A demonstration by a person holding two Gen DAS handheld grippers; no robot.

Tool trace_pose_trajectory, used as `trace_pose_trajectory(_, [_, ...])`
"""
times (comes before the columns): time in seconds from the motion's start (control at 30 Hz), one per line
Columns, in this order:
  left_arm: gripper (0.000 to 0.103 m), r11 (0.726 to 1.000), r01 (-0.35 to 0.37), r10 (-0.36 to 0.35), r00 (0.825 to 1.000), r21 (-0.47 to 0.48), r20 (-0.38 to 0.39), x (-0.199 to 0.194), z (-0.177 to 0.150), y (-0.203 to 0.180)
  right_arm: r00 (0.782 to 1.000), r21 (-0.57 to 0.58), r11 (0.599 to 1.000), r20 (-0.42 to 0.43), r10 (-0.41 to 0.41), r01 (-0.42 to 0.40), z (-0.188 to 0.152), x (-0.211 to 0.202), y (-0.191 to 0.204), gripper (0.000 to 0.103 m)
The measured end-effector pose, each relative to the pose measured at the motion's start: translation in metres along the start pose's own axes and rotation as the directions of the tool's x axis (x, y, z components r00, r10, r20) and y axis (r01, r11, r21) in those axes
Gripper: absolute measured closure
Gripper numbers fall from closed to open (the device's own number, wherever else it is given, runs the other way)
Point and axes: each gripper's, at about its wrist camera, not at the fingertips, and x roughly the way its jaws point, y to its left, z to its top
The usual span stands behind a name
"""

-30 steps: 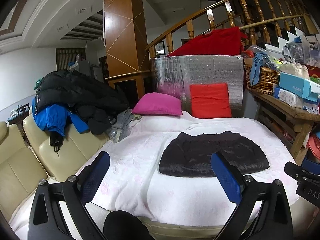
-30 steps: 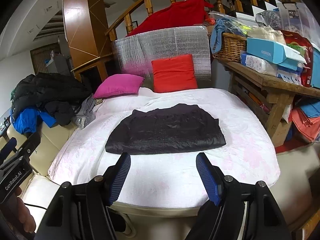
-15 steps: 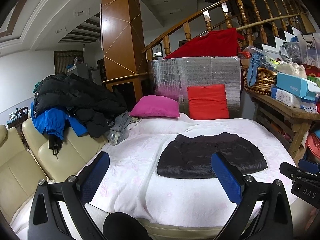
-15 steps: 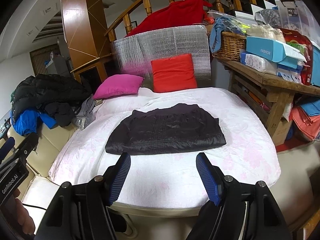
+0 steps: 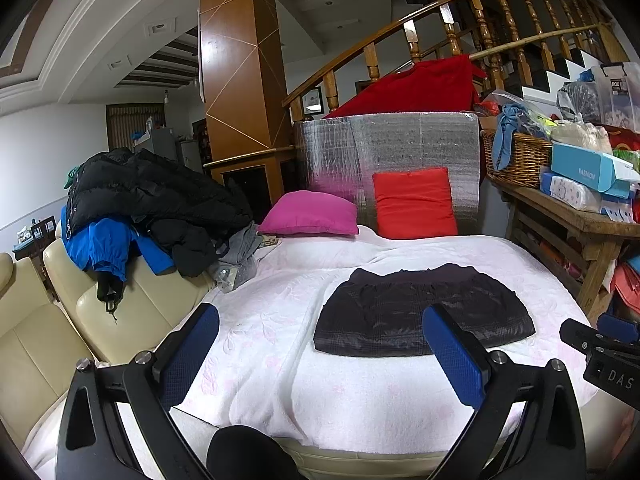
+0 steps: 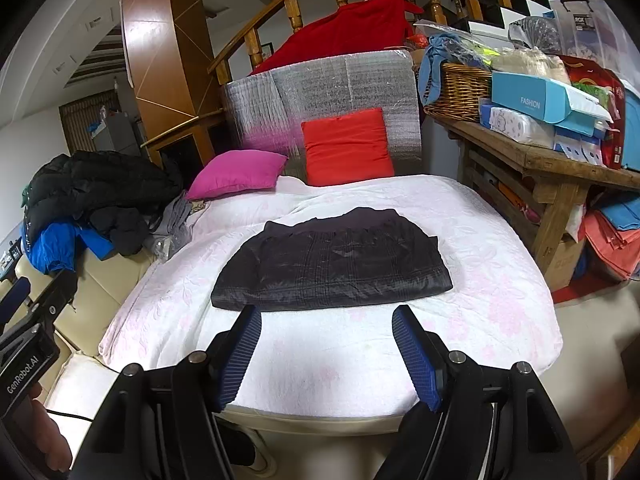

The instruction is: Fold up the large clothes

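A black garment (image 5: 420, 316) lies folded into a flat rectangle on the white-covered bed (image 5: 280, 320); it also shows in the right wrist view (image 6: 332, 264). My left gripper (image 5: 320, 340) is open and empty, held back from the bed's near edge, left of the garment. My right gripper (image 6: 326, 340) is open and empty, just short of the garment's near edge. Neither touches the cloth.
A pile of black and blue jackets (image 5: 140, 208) lies on the cream sofa (image 5: 100, 320) at left. Pink (image 5: 310, 214) and red (image 5: 414, 202) cushions sit at the bed's head. A cluttered wooden table (image 6: 552, 160) with a wicker basket (image 6: 456, 92) stands right.
Both grippers have hardly moved; the left wrist view has drifted slightly. The garment lies as before, and both stay open.
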Motion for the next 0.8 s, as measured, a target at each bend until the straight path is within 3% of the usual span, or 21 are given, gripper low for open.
trace_pose_trajectory(0.8, [0.002, 1.000, -0.004, 0.004, 1.000, -0.014, -0.006, 0.0010, -0.0046, 0.0086, 1.000, 0.010, 1.000, 0.013, 0.009, -0.010, -0.0010, -0.0026, 0.0003, 0.031])
